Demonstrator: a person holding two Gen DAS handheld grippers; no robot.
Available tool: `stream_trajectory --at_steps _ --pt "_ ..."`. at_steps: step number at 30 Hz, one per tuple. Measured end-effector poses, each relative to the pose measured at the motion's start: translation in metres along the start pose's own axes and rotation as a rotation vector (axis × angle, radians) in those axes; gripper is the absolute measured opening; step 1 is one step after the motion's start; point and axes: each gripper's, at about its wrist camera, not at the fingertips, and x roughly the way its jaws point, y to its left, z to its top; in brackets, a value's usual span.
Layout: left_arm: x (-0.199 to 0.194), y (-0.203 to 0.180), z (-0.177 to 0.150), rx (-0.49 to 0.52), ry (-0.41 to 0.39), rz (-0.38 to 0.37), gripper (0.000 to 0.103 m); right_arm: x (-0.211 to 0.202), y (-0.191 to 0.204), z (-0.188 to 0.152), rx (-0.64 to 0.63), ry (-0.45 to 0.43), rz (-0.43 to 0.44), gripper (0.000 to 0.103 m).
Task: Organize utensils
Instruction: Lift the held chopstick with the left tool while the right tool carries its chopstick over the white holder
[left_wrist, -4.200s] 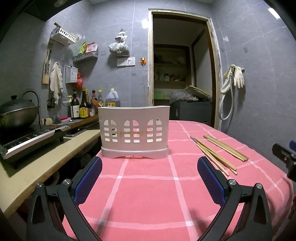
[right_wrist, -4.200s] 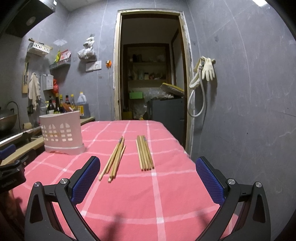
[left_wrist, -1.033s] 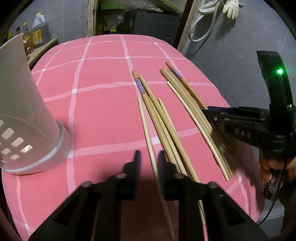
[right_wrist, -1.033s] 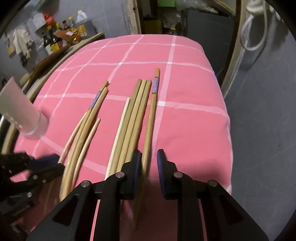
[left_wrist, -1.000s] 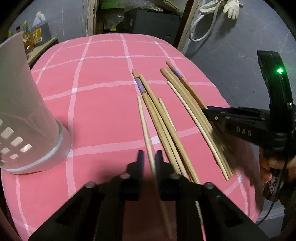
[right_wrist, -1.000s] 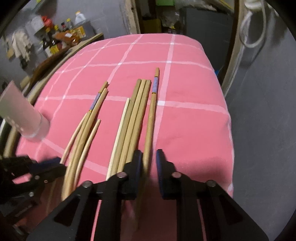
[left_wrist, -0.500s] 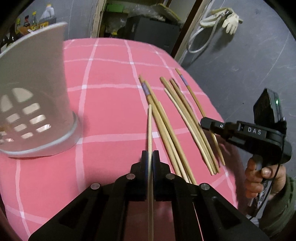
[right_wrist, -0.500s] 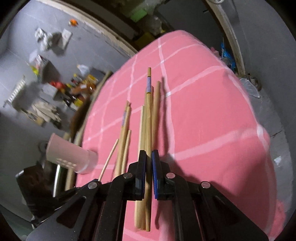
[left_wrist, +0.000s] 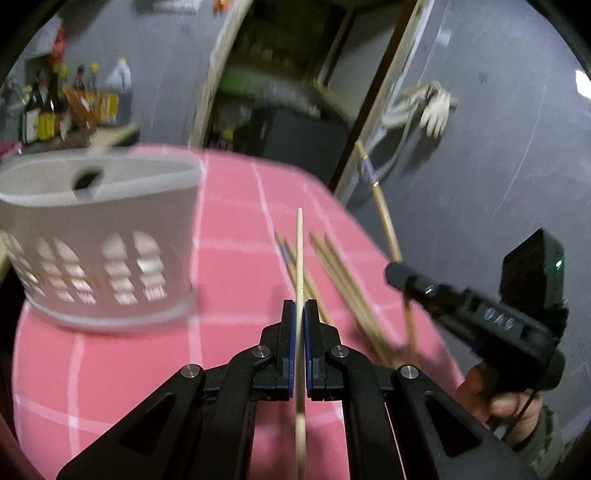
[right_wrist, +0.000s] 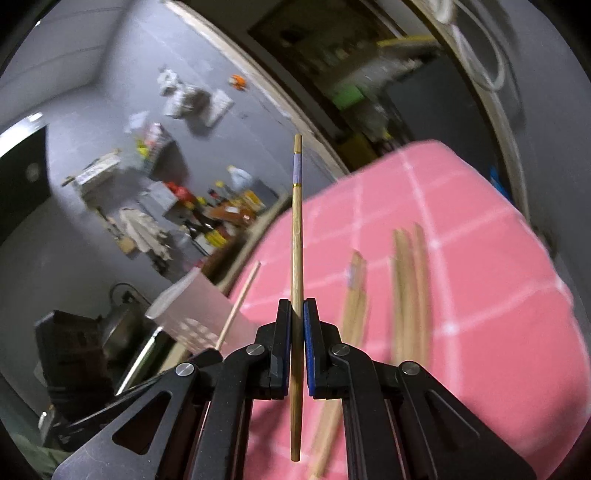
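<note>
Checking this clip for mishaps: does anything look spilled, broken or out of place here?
Nothing stands out. Each gripper is shut on one wooden chopstick: the left gripper on a plain pale one, the right gripper on a purple-banded one. The white slotted plastic holder stands upright on the pink checked tablecloth.

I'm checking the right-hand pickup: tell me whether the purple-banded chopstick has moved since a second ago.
Yes. The purple-banded chopstick has left the pink tablecloth, where it lay beside the other chopsticks; it now sticks up clear of them, clamped in the right gripper.

Motion blurs the loose chopsticks (right_wrist: 406, 288) and the bottles (left_wrist: 48, 107); the basket (left_wrist: 103, 236) runs off the left edge.
</note>
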Motion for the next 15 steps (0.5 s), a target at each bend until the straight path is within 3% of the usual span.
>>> stream_trajectory --at_steps 4,8,15 --pt "-0.027 0.007 0.016 0.0 -0.162 0.038 0.002 0.013 0.028 0.005 -0.058 -0.065 0.047 0.005" --pt "-0.049 0.028 0.033 -0.032 -0.263 0.077 0.002 0.032 0.057 0.01 -0.102 -0.12 0.098 0.005" --pt "-0.077 0.103 0.057 -0.135 -0.437 0.189 0.002 0.077 0.102 0.029 -0.146 -0.201 0.185 0.005"
